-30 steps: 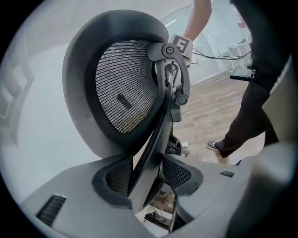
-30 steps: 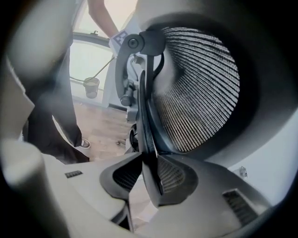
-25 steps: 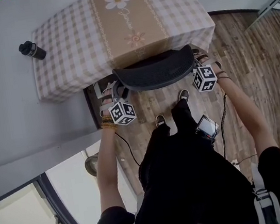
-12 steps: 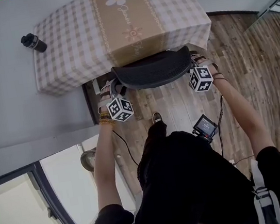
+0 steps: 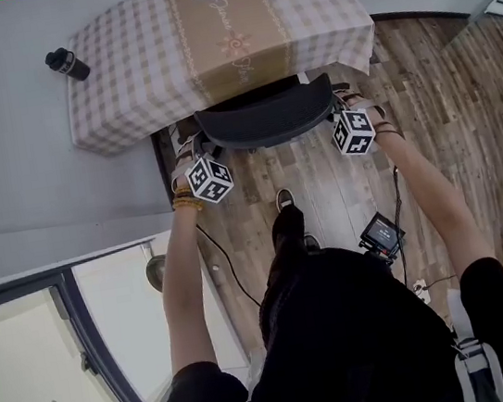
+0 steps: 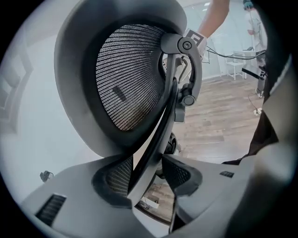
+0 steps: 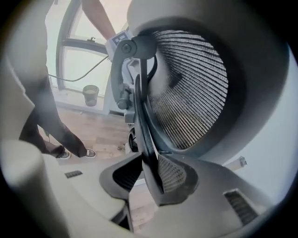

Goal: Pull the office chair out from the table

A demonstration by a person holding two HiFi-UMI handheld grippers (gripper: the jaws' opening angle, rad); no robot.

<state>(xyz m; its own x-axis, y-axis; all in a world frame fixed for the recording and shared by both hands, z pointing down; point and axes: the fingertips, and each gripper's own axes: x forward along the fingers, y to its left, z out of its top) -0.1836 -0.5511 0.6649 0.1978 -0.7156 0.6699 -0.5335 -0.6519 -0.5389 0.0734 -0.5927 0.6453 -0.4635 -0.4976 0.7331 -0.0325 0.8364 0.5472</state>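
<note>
The black mesh office chair shows its backrest (image 5: 267, 118) just in front of the checked tablecloth table (image 5: 131, 82). My left gripper (image 5: 195, 149) is shut on the backrest's left edge. My right gripper (image 5: 341, 105) is shut on its right edge. In the left gripper view the black backrest frame (image 6: 153, 139) runs slanted between the pads, with the mesh (image 6: 125, 79) above. The right gripper view shows the frame edge (image 7: 148, 153) pinched between the pads beside the mesh (image 7: 191, 93). The seat and base are hidden under the backrest.
A dark bottle (image 5: 68, 63) lies on the grey floor left of the table. A small bin (image 5: 157, 273) stands by the glass door at lower left. A cable trails over the wooden floor (image 5: 344, 191). The person's shoes (image 5: 284, 202) are behind the chair.
The chair and both grippers have come back from the table toward the person, who has stepped backward. More floor shows between table edge and backrest.
</note>
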